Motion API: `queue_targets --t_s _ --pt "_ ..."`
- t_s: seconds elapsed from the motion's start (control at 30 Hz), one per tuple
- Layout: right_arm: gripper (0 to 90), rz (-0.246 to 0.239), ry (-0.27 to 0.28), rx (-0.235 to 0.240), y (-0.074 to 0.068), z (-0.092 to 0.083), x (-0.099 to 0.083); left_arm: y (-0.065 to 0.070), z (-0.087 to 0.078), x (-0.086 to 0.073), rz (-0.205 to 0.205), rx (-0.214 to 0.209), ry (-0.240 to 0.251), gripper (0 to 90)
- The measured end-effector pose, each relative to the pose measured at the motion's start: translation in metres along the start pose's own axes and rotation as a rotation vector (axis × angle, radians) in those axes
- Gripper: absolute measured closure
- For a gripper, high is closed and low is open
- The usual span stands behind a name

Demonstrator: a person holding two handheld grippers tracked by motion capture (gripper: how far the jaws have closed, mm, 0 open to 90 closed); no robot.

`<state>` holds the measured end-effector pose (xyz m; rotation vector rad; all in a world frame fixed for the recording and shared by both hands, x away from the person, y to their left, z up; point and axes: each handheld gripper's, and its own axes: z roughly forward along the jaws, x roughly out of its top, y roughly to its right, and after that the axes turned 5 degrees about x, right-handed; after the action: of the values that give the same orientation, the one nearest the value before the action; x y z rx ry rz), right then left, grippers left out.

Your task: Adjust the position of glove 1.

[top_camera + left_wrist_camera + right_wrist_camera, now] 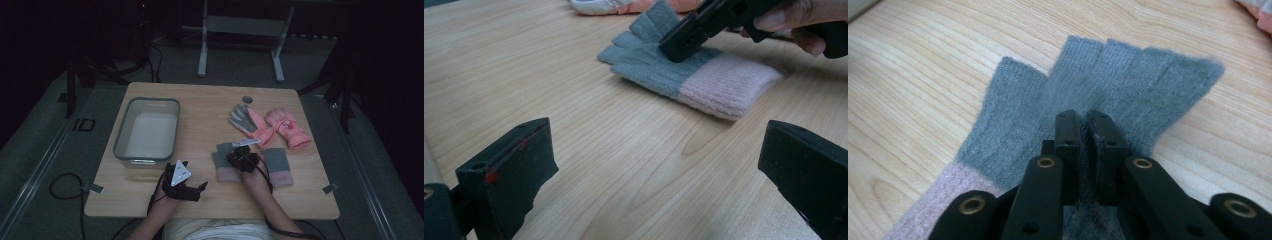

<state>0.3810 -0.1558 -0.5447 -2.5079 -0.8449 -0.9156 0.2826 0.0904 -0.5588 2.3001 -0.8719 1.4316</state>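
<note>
Right claw [1087, 131] is pinching a fold of the grey glove [1108, 85] w/ pink cuff, left claw [664, 175] spread idle nearby, so imo lift slow & straight up off the bench [200, 105].

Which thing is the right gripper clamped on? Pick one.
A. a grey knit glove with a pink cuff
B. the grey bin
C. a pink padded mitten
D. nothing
A: in the right gripper view the right gripper has its jaws nearly shut, pinching the grey fabric of the grey knit glove lying flat on the table.
</note>
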Motion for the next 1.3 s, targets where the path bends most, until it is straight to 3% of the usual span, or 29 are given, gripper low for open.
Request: queue_targets --t_s 0.2,0.4,0.53,0.73,1.0,1.3 --pt "69.9 -0.014 0.001 -0.013 0.001 -0.002 0.001 0.0 0.0 0.0 0.0 -0.002 -0.001 1.3" --pt "62.4 -0.096 0.038 -0.007 0.005 -0.027 0.009 0.0 0.0 0.0 -0.001 -0.003 -0.001 1.3" --pt "62.5 -0.172 0.076 0.015 0.02 -0.056 0.014 0.0 0.0 0.0 0.0 -0.002 -0.002 1.3" --pt "65.0 -0.225 0.108 0.031 0.052 -0.092 0.01 0.0 0.0 0.0 -0.001 0.001 -0.003 1.3" --pt "66.8 -0.214 0.056 0.009 0.084 -0.11 -0.016 0.0 0.001 0.0 -0.005 0.002 -0.011 1.3" --pt "64.7 -0.17 0.02 0.015 0.103 -0.106 -0.051 0.0 0.001 0.0 -0.007 0.004 -0.011 1.3"
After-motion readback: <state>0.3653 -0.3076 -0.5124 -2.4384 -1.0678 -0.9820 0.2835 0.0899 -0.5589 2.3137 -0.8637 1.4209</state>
